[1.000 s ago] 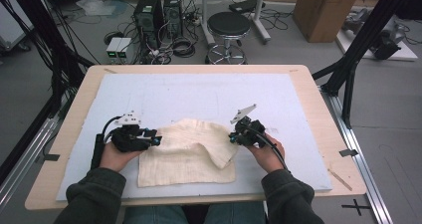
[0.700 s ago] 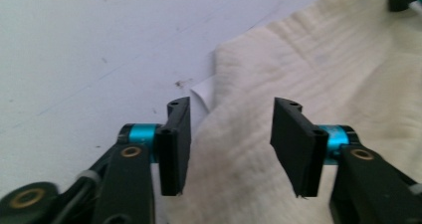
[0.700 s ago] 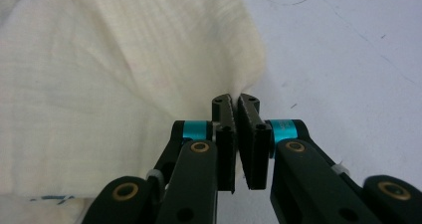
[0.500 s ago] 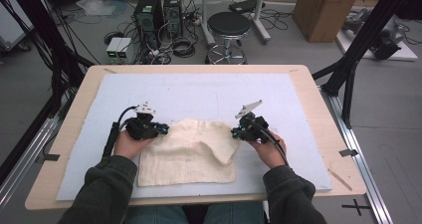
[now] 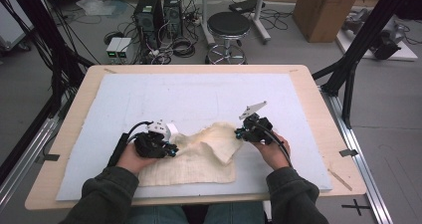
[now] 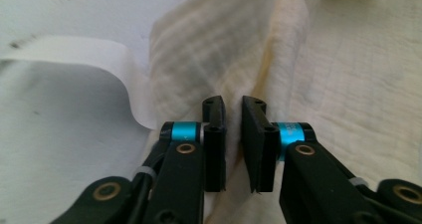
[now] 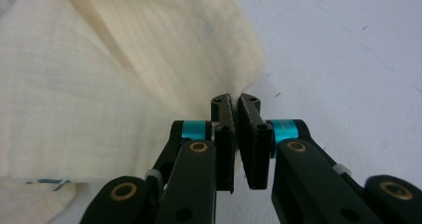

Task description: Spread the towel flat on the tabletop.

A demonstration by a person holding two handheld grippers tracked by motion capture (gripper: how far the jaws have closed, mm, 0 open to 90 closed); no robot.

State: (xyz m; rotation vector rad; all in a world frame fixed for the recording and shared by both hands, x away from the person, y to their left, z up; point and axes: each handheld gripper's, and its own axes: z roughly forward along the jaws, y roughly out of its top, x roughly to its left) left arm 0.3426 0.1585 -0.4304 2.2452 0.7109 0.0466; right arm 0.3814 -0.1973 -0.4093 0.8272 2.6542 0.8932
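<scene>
The cream cloth lies near the front of the counter. The right tongs pinch its folded corner, lifted for folding. The left tongs, just reopened slightly, pinch a ridge so it stays put.

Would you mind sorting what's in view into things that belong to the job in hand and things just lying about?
In the job:
- cream cloth
- left gripper
- right gripper
- blue mat

Lying about:
- stool
- cardboard box
- computer towers
</scene>
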